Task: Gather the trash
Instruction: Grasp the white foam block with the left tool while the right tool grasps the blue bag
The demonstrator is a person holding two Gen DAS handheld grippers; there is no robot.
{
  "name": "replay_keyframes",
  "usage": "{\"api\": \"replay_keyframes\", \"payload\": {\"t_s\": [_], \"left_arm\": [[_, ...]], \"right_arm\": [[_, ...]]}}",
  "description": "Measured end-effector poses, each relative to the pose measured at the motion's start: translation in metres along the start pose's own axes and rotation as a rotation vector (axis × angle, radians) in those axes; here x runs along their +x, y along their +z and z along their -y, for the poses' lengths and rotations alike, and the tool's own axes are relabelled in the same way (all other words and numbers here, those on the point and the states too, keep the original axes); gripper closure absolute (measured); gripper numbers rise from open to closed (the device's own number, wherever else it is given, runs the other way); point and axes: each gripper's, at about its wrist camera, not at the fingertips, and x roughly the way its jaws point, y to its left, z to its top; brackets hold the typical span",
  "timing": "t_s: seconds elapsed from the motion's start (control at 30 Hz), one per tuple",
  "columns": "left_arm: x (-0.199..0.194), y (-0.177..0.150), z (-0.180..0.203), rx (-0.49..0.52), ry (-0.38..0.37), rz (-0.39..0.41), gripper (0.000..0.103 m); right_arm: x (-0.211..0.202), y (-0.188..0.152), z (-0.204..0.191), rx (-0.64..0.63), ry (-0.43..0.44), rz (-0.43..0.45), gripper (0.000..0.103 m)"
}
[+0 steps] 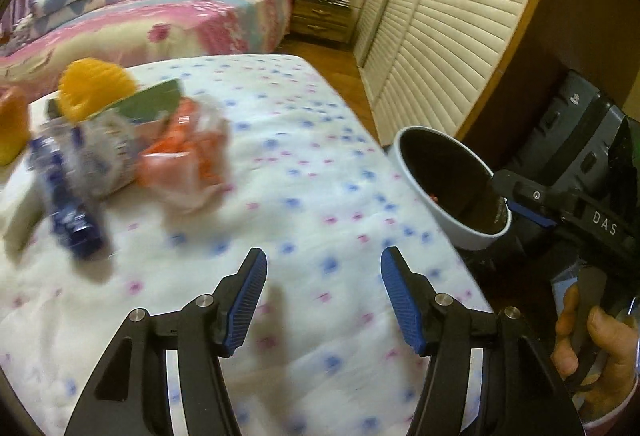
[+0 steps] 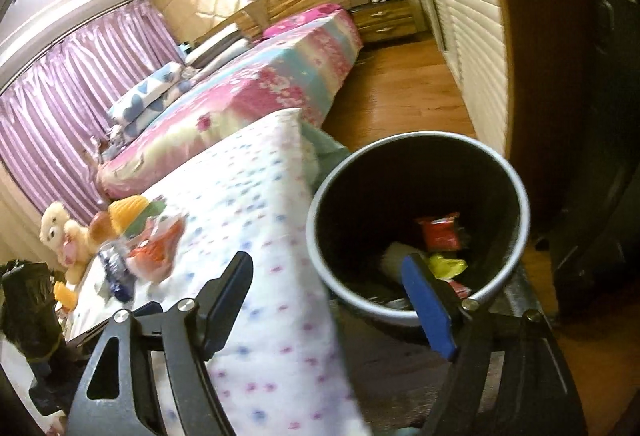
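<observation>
A pile of trash lies on the dotted white quilt (image 1: 280, 163): a blue wrapper (image 1: 76, 220), a clear plastic bag with orange contents (image 1: 188, 155) and a green card (image 1: 154, 101). The pile also shows in the right wrist view (image 2: 152, 248). A white bin with a dark inside (image 1: 472, 232) stands off the bed's right edge. It holds a red packet (image 2: 440, 232) and a yellow wrapper (image 2: 446, 264). My left gripper (image 1: 324, 276) is open and empty over the quilt, right of the pile. My right gripper (image 2: 328, 276) is open and empty, at the bin's near rim (image 2: 496, 284).
An orange plush toy (image 1: 94, 85) and a cream teddy bear (image 2: 60, 232) sit behind the trash pile. A second bed with a pink floral cover (image 2: 256, 91) lies beyond. A louvred wardrobe (image 1: 448, 47) lines the right wall, with wooden floor (image 2: 400, 91) in front.
</observation>
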Motion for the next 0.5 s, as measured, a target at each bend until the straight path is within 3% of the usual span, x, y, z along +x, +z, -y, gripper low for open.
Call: {"api": "replay_keyframes", "payload": {"t_s": [0.5], "left_arm": [[-0.06, -0.025, -0.068, -0.135, 0.104, 0.05, 0.044]], "right_arm": [[0.021, -0.029, -0.067, -0.082, 0.109, -0.078, 0.024]]}}
